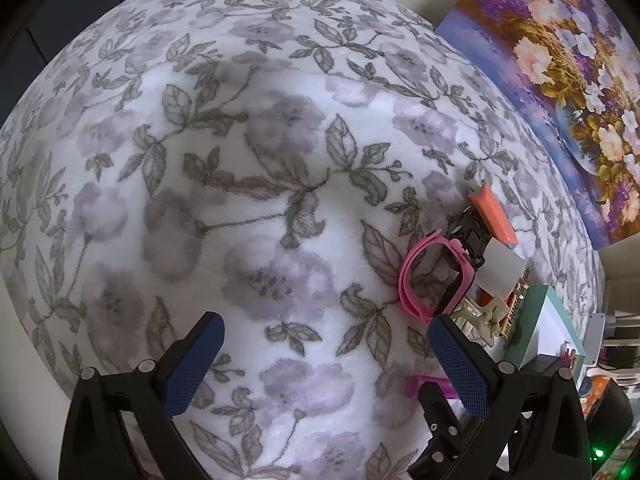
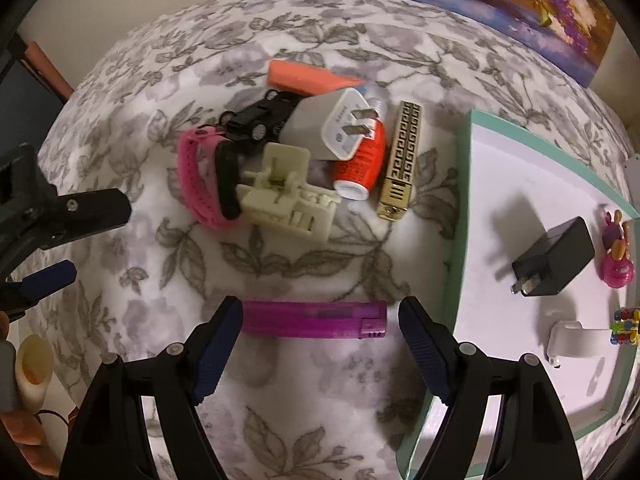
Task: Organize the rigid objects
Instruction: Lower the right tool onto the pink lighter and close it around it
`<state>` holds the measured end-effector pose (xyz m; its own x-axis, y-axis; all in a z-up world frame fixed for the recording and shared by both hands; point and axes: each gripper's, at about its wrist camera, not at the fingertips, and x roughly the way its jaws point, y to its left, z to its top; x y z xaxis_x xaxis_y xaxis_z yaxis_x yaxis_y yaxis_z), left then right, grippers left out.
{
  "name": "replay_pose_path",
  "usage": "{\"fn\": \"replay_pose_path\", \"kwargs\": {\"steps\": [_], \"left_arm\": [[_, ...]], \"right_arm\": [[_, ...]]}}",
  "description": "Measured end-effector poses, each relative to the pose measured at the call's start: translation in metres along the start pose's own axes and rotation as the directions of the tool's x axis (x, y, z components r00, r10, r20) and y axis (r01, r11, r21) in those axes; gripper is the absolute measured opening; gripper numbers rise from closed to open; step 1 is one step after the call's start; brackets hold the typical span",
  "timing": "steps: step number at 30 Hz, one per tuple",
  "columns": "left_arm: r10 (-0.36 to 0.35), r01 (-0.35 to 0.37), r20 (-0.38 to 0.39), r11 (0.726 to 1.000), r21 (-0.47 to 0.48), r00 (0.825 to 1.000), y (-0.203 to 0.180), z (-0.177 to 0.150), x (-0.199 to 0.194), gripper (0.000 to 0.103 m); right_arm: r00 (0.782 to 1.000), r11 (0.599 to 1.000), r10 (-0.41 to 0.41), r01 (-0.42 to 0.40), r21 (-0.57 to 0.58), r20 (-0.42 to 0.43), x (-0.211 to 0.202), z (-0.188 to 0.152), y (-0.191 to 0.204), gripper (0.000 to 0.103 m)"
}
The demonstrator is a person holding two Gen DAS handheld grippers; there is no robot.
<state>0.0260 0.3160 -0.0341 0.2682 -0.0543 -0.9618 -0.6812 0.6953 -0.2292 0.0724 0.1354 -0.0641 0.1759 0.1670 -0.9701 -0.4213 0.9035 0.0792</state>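
left tongs [image 1: 324,360] agape, right tongs [image 2: 320,340] agape

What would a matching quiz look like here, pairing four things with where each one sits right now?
Things:
1. purple translucent plastic lighter
2. black plug-in charger block
3. gold patterned metal lighter
4. pink rubber wristband

Places:
A. inside the mint-edged white tray
B. left edge of the pile
C. between the right gripper fingers
D. between pile and tray

Pairs: 1-C, 2-A, 3-D, 4-B

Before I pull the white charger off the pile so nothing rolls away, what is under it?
The white charger lies on a black toy car and a red spool, with an orange block behind. The spool's far end and part of the car are covered.
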Motion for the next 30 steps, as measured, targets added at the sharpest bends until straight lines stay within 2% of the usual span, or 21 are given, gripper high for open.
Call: {"fn": "replay_pose_path", "kwargs": {"steps": [6,16,30], "left_arm": [[0.002,-0.002,-0.020,1.000,-0.015,1.000,0.003,0.000,0.007,0.103],[0.004,-0.005,-0.037,1.000,-0.027,0.999,0.007,0.004,0.016,0.103],[0.014,-0.015,-0.040,1.000,-0.020,0.999,0.004,0.006,0.020,0.103]], "right_arm": [[1.000,1.000,0.012,-0.012,0.005,-0.017,0.004,0.000,0.002,0.081],[0.999,0.998,-0.049,0.049,-0.031,0.008,0.008,-0.004,0.016,0.081],[0.999,0.998,-0.030,0.031,-0.052,0.016,0.007,-0.003,0.026,0.081]]}}
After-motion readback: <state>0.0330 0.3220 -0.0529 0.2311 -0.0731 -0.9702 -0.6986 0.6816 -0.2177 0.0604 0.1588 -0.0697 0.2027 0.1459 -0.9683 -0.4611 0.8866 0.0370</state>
